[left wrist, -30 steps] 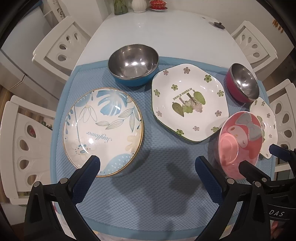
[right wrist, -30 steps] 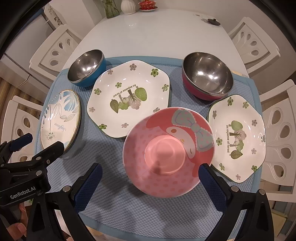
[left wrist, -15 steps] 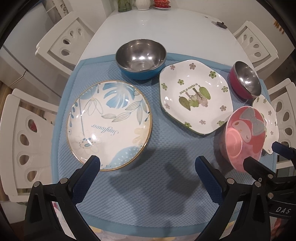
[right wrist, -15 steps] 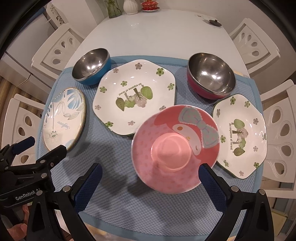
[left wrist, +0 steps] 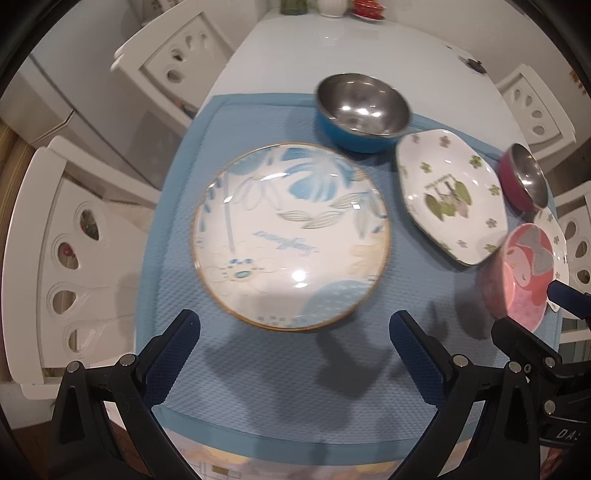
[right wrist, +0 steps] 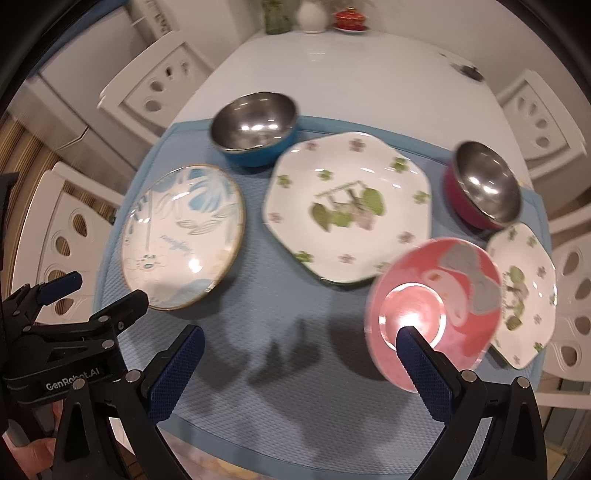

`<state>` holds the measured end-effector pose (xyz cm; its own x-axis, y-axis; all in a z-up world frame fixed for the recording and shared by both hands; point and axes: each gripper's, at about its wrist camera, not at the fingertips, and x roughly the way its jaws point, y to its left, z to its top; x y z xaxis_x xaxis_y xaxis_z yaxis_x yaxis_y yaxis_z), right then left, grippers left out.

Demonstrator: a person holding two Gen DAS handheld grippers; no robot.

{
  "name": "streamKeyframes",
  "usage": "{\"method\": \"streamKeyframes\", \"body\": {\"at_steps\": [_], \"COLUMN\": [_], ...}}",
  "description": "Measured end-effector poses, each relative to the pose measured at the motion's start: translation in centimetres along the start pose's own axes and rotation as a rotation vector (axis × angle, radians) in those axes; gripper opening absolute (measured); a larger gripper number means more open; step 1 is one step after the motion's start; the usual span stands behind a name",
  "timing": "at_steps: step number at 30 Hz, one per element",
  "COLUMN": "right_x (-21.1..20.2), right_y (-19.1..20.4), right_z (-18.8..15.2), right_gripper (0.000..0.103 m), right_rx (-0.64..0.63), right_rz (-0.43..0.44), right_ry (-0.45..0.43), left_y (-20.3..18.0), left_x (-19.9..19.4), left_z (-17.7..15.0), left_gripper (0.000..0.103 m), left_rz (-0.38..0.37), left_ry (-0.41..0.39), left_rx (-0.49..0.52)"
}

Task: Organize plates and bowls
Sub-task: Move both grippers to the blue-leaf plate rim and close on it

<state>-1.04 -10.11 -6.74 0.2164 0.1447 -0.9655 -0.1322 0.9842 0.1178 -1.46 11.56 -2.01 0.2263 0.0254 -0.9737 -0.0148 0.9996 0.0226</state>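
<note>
We see a white desk [right wrist: 354, 74] with a blue bumpy mat [left wrist: 288, 376] on it, and all the dishes sit on the mat.

Our left gripper [left wrist: 291, 332] is open wide and holds nothing. It hangs over the mat, just in front of the big round plate with blue leaves and a gold rim [left wrist: 291, 236]. That plate lies flat near the left side of the mat.

Behind it sits a shiny metal bowl with a blue outside [left wrist: 364, 110]. Next to that bowl is a big white plate with angled sides and green flowers [left wrist: 450, 195]. It lies in the middle of the mat.

Our right gripper [right wrist: 299, 354] is open wide too, and it holds nothing. Its right finger [right wrist: 424, 365] shows in front of the pink bowl with a cartoon face and grey bow [right wrist: 436, 302]. We cannot tell if the finger touches the bowl. The pink bowl looks blurry. It sits near the front right part of the mat.

Just to the right of the pink bowl is a small white plate with angled sides and green flowers [right wrist: 524, 295]. Behind that one sits a shiny metal bowl with a red outside [right wrist: 484, 184].

White chairs [right wrist: 155, 85] stand around the desk. At the far end of the desk we see a white vase [right wrist: 312, 14] and a small red dish [right wrist: 349, 18].
</note>
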Motion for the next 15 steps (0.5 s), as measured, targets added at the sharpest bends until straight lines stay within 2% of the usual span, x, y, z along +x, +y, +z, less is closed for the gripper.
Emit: {"method": "streamKeyframes", "body": {"at_steps": [8, 12, 15], "right_x": [1.8, 3.2, 4.6], "right_y": [3.8, 5.5, 6.8], "right_z": [1.2, 1.7, 2.0], "right_gripper": [0.103, 0.103, 0.103], "right_rx": [0.001, 0.002, -0.007], "right_rz": [0.034, 0.049, 0.059], "right_ry": [0.005, 0.015, 0.027], "left_y": [4.4, 6.7, 8.3], "left_x": [1.5, 3.5, 5.4], "left_z": [0.8, 1.6, 2.1], "left_gripper": [0.102, 0.102, 0.102], "left_rz": [-0.003, -0.032, -0.014], "left_ry": [0.003, 0.038, 0.047], "left_rx": [-0.016, -0.034, -0.033]}}
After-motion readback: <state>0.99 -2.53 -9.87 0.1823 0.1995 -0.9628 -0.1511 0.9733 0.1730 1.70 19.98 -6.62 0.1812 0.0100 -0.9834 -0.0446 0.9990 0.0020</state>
